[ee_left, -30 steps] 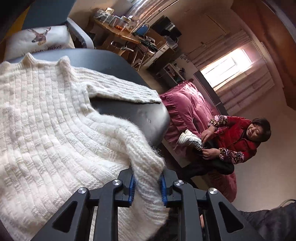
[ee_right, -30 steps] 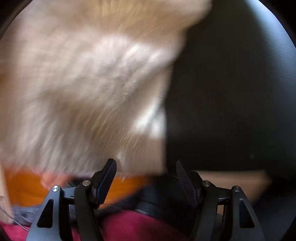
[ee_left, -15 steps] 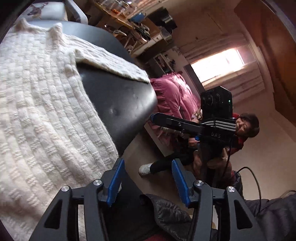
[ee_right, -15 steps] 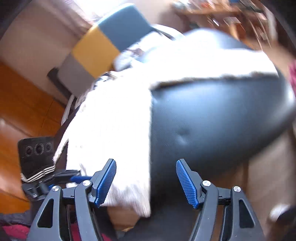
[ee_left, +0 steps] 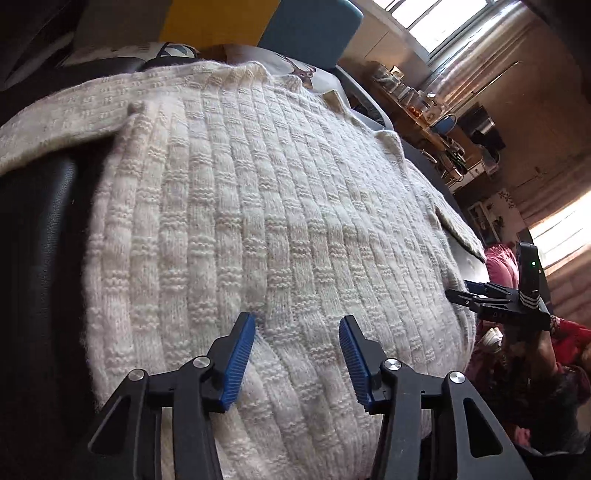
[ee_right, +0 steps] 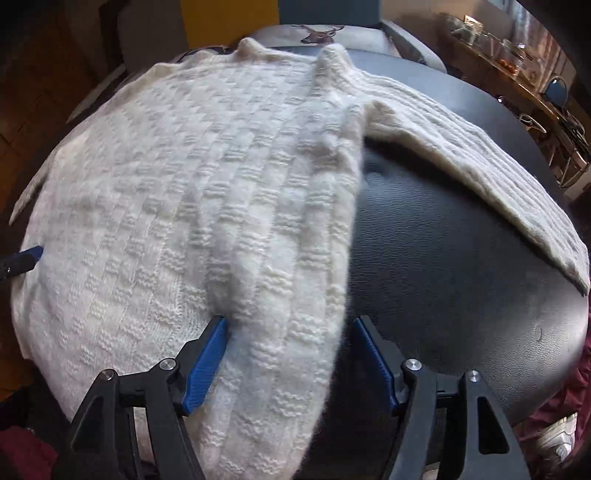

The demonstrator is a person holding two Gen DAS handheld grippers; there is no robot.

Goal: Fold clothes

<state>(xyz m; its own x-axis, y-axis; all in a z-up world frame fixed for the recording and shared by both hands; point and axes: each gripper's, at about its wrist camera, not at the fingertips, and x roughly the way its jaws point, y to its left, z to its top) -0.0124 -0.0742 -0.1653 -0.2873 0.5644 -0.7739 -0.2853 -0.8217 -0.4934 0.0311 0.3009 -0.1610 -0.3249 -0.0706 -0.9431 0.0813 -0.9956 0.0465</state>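
On a black padded seat [ee_right: 461, 258] a cream knitted sweater [ee_left: 258, 221] lies spread flat, its basket-weave body covering most of the cushion. The left gripper [ee_left: 297, 354] hovers over the sweater's lower part with its jaws wide apart and nothing between them; the blue pads [ee_left: 238, 360] sit just above the knit. The right gripper [ee_right: 288, 363] is also spread open, and the sweater's hem edge runs up between its fingers without being pinched; whether the left pad touches the wool cannot be told.

Only the right wrist view shows the bare side of the seat and one sleeve [ee_right: 480, 162] stretched out across it toward the far edge, with a raised ridge of knit running up from the gripper. At its left border a blue fingertip of the other gripper peeks in.

Only the left wrist view shows the opposite sleeve [ee_left: 62, 122] folded out over the dark cushion, a cluttered wooden table [ee_left: 413, 99] beyond the seat, a bright window [ee_left: 561, 236], and the right gripper seen from outside at the far right, held by a person in a red patterned top [ee_left: 569, 332]. Both views catch a deer-print pillow [ee_right: 317, 33] behind the collar.
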